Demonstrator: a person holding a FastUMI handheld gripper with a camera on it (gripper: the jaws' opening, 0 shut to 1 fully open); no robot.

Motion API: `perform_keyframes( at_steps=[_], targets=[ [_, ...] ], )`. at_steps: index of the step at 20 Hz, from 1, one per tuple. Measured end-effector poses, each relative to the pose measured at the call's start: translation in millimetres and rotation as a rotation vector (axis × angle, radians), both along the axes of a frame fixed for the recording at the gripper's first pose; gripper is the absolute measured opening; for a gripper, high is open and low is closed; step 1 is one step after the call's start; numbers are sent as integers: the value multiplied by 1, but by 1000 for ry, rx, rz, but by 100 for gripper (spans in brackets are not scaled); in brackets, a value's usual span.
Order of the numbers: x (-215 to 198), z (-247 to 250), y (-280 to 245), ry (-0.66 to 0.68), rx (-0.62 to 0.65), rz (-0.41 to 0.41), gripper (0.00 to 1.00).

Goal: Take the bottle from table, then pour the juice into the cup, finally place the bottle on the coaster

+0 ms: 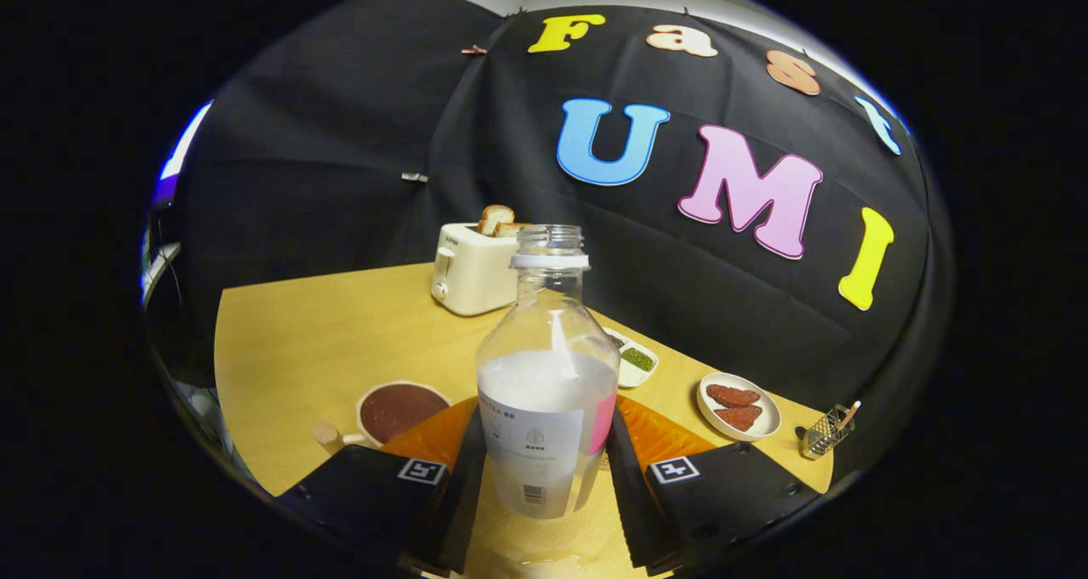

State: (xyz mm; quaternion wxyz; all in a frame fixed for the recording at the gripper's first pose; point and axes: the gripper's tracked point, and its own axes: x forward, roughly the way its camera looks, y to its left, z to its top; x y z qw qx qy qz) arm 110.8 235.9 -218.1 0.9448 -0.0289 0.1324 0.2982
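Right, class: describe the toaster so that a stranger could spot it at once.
Find the wooden table; at its far edge, by the black cloth wall, stands the toaster, beyond the bottle held in the claw. Nothing else is a cream box with bread poking up.

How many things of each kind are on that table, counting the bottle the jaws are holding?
Bottle, uncapped, jaws shut on it: 1
Toaster with bread: 1
Dishes with food, white plate and small dish: 2
Cup: 1
Orange coaster: 1
Wire holder: 1
Total: 7
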Motion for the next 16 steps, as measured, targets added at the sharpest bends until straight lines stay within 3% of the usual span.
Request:
perform_keyframes(
  at_steps=[3,9,16],
  targets=[
    [22,9,-4,18,82,-38,72],
    [81,-2,-24,13,198,-205,72],
    [127,-48,-56,12,180,-409,72]
  ],
)
